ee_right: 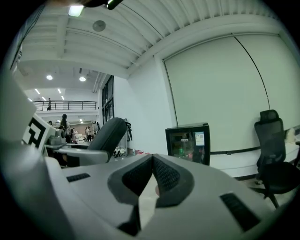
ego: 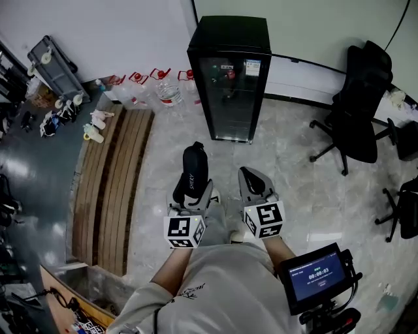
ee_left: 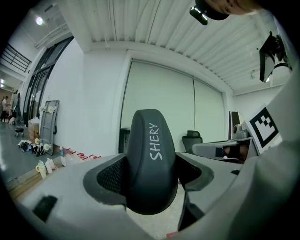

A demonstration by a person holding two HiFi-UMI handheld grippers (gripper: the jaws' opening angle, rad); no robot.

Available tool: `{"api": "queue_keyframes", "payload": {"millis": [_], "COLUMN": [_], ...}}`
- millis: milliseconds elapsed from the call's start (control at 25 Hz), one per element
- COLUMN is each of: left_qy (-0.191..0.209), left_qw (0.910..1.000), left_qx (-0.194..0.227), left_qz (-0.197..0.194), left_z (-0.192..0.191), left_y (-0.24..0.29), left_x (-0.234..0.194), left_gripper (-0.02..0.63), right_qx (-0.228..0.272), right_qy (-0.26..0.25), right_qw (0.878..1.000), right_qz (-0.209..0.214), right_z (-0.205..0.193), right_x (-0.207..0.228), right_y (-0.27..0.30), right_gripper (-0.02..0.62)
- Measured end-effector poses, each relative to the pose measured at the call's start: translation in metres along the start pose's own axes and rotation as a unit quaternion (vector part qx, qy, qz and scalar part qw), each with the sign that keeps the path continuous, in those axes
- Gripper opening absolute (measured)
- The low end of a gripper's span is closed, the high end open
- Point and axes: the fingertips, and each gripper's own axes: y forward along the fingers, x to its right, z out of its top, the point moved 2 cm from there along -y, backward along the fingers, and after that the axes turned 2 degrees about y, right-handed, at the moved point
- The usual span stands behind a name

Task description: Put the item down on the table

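I get bright, even indoor light in the head view, with only soft shadows. The pale floor [ego: 294,169] shines, and the dark floor [ego: 26,182] at left carries a whitish glare. The monitor [ego: 318,277] glows blue. Both gripper views are fisheye: walls bow and the corners go black. A ceiling lamp [ee_right: 75,10] burns out to white in the right gripper view, and a spot lamp [ee_left: 39,20] does so in the left. The black case [ee_left: 151,159] is sharp enough to read its white lettering, but the foreground nearest each lens is soft.
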Motion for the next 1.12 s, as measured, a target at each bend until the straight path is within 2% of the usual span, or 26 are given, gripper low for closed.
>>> {"api": "queue_keyframes", "payload": {"millis": [240,360,520,800,920,1120], "left_qy": [-0.007,0.006,0.022,0.019,0.012,0.021], "left_qw": [0.9993,0.9984,0.9968,0.996,0.9967,0.9972], "left_qx": [-0.003,0.008,0.016,0.003,-0.004,0.007], "left_qz": [-0.035,-0.055,-0.075,-0.087,-0.08,-0.072], "left_z": [0.008,0.034,0.068,0.091,0.1,0.114], "left_y": [0.127,0.192,0.254,0.31,0.345,0.364], "left_x": [-0.051,-0.085,-0.122,-0.132,-0.129,-0.133], "left_gripper": [0.337,0.337,0.337,0.337,0.337,0.337], "right_qx": [0.002,0.014,0.024,0.023,0.019,0.031], "right_qy": [0.0,-0.001,0.0,0.004,0.008,-0.015], "right_qw": [0.999,0.999,0.998,0.997,0.998,0.998], "right_qz": [-0.035,-0.05,-0.065,-0.067,-0.059,-0.043], "right_z": [0.023,0.05,0.082,0.114,0.127,0.147], "right_x": [0.059,0.084,0.101,0.128,0.156,0.165], "right_y": [0.111,0.178,0.241,0.291,0.312,0.326], "right_gripper": [0.003,0.005,0.004,0.003,0.005,0.005]}}
